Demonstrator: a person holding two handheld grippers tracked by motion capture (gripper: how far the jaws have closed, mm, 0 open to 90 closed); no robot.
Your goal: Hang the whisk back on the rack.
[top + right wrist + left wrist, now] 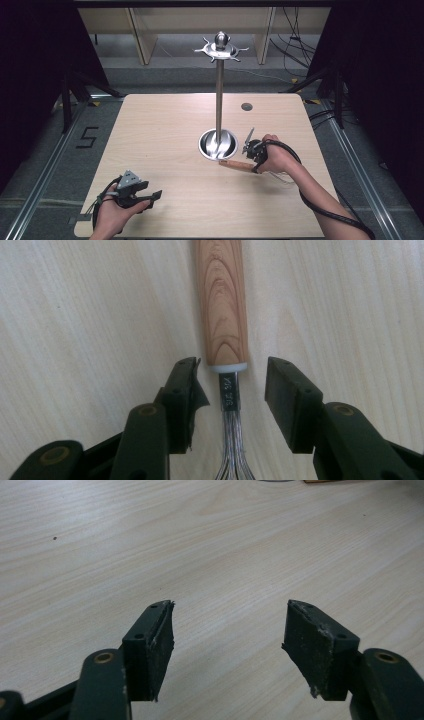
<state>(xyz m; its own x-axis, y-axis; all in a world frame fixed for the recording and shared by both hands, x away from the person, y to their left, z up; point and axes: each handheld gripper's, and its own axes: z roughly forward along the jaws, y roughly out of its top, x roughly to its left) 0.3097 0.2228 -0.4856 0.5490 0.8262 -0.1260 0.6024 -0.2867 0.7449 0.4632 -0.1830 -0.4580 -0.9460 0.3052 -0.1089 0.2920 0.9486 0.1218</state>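
A whisk with a wooden handle [222, 305] and a metal neck [229, 395] lies flat on the light wooden table [165, 125]. In the right gripper view my right gripper [231, 371] straddles that neck just below the handle. A gap shows on each side, so the pads do not touch it and the jaws are open. From above, the handle [235, 164] lies just in front of the stand's bowl-shaped base, with the right gripper [252, 150] over its right end. My left gripper [152, 196] rests near the front left, open, with nothing but bare table between its jaws [230, 610].
A tall metal stand [219, 100] rises from a shiny round base [218, 143] at mid-table and has a ring of hooks [220, 49] on top. A small dark round hole [246, 106] marks the table farther back. Cables trail from both grippers.
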